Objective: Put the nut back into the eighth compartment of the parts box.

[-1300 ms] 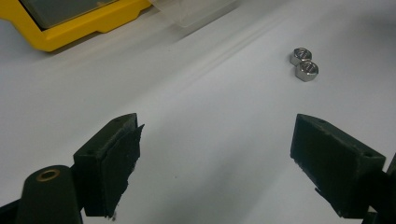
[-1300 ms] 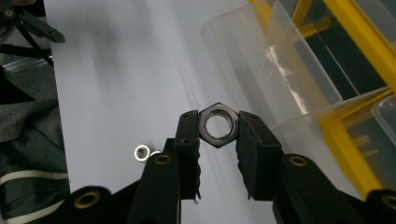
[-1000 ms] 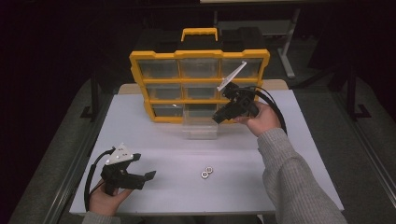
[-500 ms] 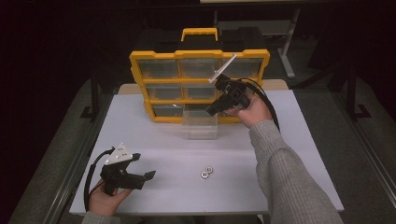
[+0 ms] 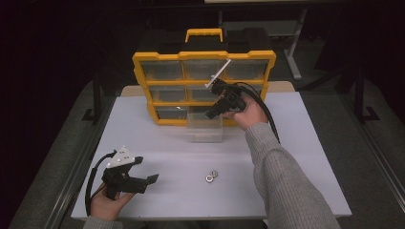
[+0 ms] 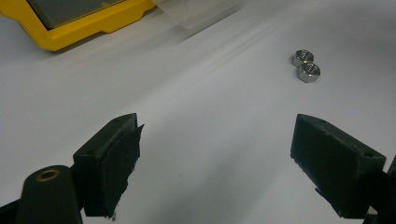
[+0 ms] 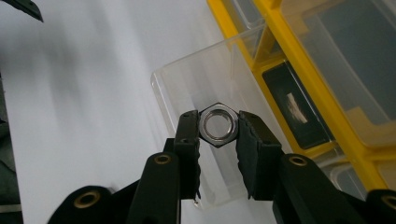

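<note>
Dark surroundings frame a white worktop [image 5: 296, 157] with a yellow-framed organiser case of clear plastic drawers [image 5: 157, 86] standing at its far edge.

A shiny steel hexagonal nut [image 7: 218, 124] is pinched flat-to-flat between the two black jaws of the right hand-held gripper [image 7: 218, 126], its bore facing that gripper's camera. It hangs directly above a clear rectangular plastic drawer [image 7: 187, 88] that has been pulled out of the case and rests on the worktop just in front of it; in the high view the same right hand-held gripper [image 5: 213, 113] hovers over that drawer [image 5: 204, 130]. The drawer's slot in the bottom row of the case looks open and dark behind it.

Judging from this, the nut is about to be dropped into the drawer. The grip is only on two narrow flats, so a slight twist could let it pivot or slip early. Released off-centre, it could strike the thin drawer wall and bounce onto the worktop.

Two more steel nuts [image 6: 306, 66] lie touching each other on the worktop, nearer the person. The left hand-held gripper [image 6: 217, 161] rests low near them with its jaws spread wide and nothing between them, held by the person's left hand [image 5: 107, 205].
</note>
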